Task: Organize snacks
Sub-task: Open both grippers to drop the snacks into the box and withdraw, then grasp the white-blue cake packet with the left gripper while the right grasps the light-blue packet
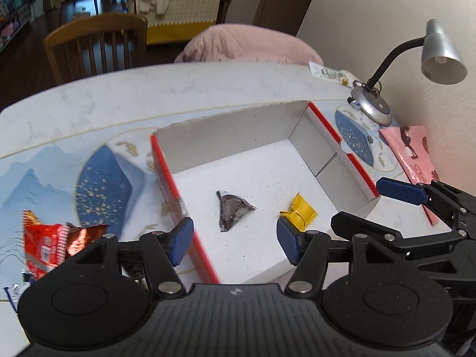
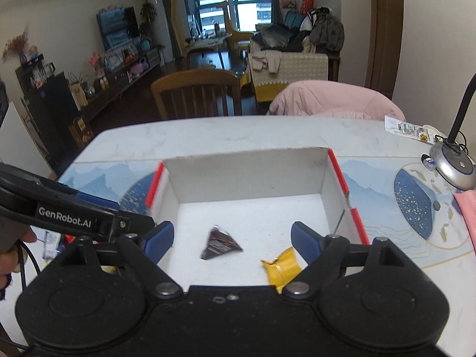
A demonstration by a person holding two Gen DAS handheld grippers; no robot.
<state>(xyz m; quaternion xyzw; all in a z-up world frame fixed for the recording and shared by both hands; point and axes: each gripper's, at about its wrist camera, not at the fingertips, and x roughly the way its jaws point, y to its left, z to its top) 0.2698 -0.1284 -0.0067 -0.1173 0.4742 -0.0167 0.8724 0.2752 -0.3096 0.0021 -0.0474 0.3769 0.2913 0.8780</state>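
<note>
1. Our left gripper (image 1: 233, 239) and right gripper (image 2: 232, 242) both hang over the box (image 1: 327, 128), jaws apart and empty.
2. The dark snack (image 1: 233, 209) and yellow snack (image 1: 300, 212) lie inside.
3. The red packet (image 1: 44, 247) waits on the worktop (image 1: 119, 95), left of the box, nearest our left gripper.

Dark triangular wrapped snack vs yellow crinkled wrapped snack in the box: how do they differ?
The dark triangular wrapped snack is brown-black with fine print; the yellow crinkled wrapped snack is plain bright yellow. The dark one is a flat triangle; the yellow one is squarish and creased. The dark one lies near the middle of the floor; the yellow one lies further right. Both lie loose on the floor of the red-edged white cardboard box, touching no gripper.
</note>
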